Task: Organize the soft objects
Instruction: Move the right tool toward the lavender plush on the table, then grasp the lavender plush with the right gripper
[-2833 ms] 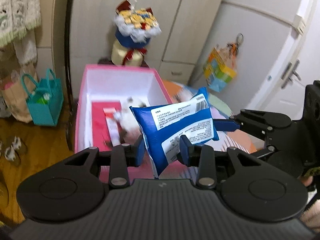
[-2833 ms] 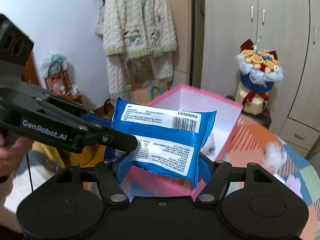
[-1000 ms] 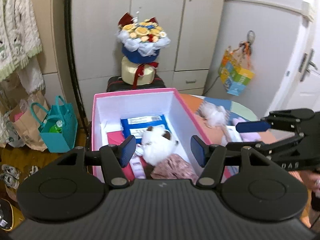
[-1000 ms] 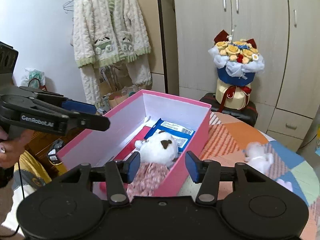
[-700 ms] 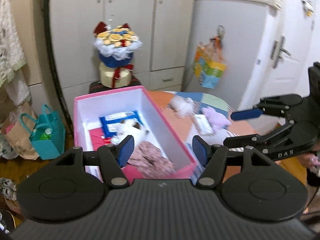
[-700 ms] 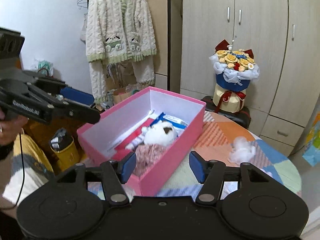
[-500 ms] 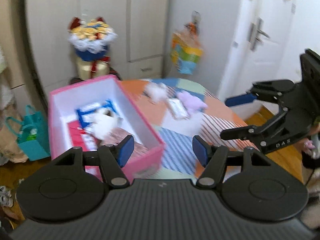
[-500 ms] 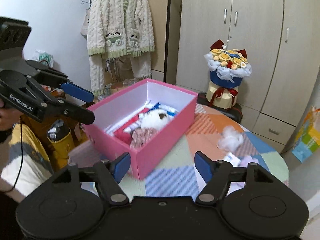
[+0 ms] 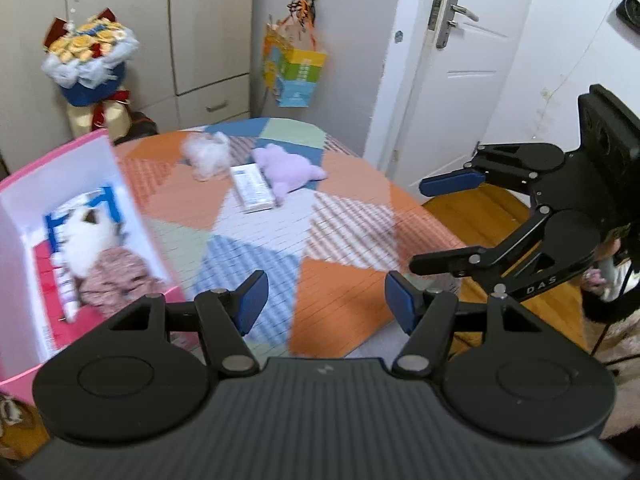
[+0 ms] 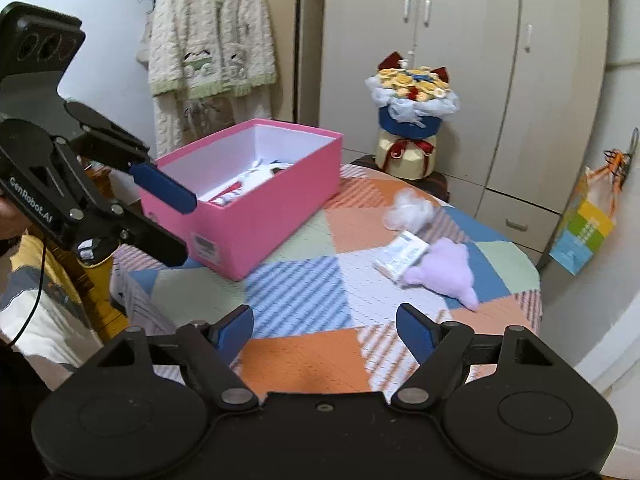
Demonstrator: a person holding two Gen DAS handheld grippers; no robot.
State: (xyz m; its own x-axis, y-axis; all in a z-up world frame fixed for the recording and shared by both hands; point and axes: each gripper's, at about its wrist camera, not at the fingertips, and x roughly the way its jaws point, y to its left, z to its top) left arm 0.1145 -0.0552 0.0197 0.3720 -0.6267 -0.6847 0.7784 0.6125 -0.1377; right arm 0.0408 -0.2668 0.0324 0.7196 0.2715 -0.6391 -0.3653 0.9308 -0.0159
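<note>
Both grippers' fingers wide, empty: left gripper point(image 9: 326, 306), right gripper point(image 10: 325, 334); pink box point(image 10: 256, 216) near table edge.

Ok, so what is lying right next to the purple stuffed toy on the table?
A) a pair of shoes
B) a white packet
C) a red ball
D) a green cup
B. A white packet lies against the purple stuffed toy on the patchwork table, with a fluffy white toy just beyond it; no ball, shoes or cup lie there.
</note>
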